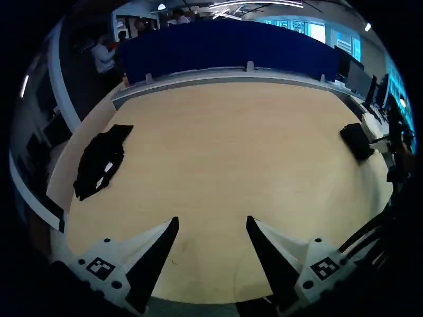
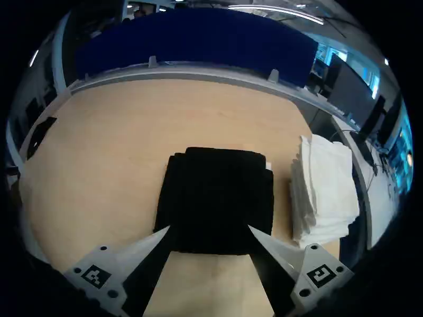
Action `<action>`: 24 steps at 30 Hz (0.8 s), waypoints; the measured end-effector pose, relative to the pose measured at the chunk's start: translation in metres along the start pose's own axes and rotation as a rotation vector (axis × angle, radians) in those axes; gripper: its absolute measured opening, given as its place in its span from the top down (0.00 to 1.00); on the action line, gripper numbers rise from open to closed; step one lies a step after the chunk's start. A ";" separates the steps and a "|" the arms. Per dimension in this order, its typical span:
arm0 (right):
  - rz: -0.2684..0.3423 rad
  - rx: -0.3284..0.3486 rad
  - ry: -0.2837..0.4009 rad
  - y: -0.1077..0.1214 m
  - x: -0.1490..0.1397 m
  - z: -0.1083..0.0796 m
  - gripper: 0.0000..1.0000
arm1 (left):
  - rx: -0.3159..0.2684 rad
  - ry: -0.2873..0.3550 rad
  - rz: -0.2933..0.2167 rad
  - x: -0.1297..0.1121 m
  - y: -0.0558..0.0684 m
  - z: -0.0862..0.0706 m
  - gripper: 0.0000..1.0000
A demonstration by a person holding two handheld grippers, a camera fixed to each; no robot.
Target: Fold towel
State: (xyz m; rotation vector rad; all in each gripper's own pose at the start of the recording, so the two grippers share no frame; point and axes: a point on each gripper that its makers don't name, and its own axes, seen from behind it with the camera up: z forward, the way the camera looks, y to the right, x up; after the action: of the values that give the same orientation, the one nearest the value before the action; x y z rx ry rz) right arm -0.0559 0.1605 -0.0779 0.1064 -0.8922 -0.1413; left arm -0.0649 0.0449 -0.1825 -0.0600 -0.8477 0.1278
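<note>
Right gripper (image 2: 209, 228): I am holding it wide at the folded black stack (image 2: 217, 195), judged finished | left gripper (image 1: 211, 217): wide, I am facing the crumpled towel (image 1: 100, 161), judged next.

A pale wooden table (image 1: 222, 153) bears a crumpled black cloth (image 1: 100, 161) towards one edge, a folded black towel (image 2: 217, 198) and, just beside it, a white stack (image 2: 325, 190)

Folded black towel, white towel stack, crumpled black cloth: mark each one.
folded black towel (image 2: 217, 198), right gripper view, centre of its top layer.
white towel stack (image 2: 328, 182), right gripper view, top towel's surface.
crumpled black cloth (image 1: 99, 161), left gripper view, its middle.
</note>
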 end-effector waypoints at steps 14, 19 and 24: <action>0.086 -0.054 0.311 -0.022 0.083 -0.047 0.06 | -0.022 0.022 0.008 0.012 0.000 0.008 0.06; 0.128 -0.080 0.463 -0.027 0.116 -0.075 0.05 | -0.033 0.031 0.016 0.018 0.004 0.012 0.06; 0.149 -0.110 0.603 -0.033 0.138 -0.102 0.00 | -0.040 0.036 0.022 0.022 0.006 0.014 0.06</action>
State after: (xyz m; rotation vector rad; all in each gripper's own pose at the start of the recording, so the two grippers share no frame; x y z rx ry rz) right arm 0.1073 0.1087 -0.0404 -0.0220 -0.2877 -0.0146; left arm -0.0615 0.0539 -0.1582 -0.1089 -0.8136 0.1299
